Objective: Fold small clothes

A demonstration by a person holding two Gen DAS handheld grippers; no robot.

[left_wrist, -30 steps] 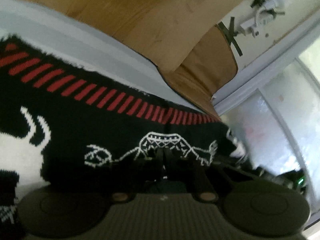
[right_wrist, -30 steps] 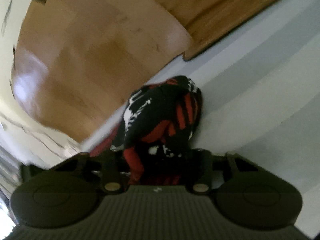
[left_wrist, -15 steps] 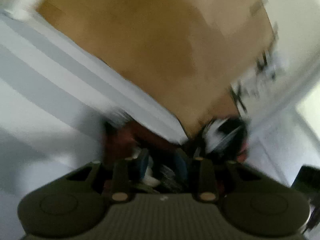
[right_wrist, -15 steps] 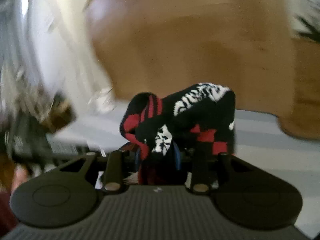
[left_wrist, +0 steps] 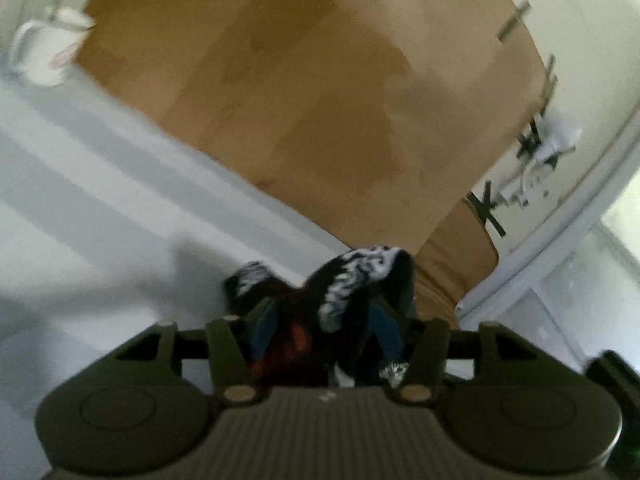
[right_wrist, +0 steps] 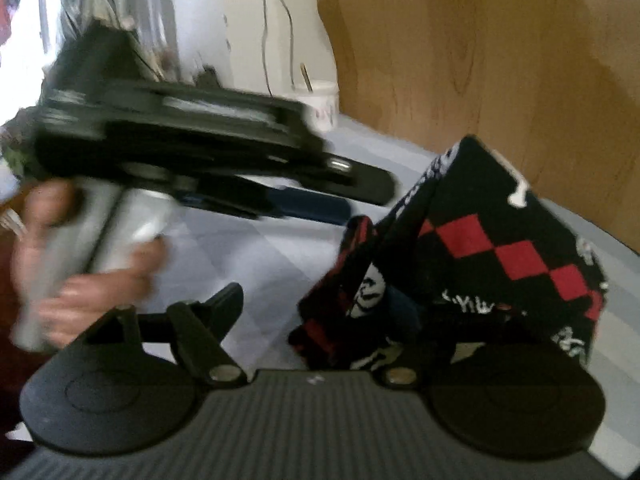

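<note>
From the left wrist view, the striped sheet lay bare from nine to eleven o'clock, giving open passage toward the white mug at ten. At twelve the wooden headboard walled off the far edge, and at two a white wall closed that side. Ahead of the right gripper, the bunched black-and-red knit garment blocked everything from one to three o'clock. The left gripper crossed at ten to eleven, leaving a gap of bare sheet at twelve between them.
</note>
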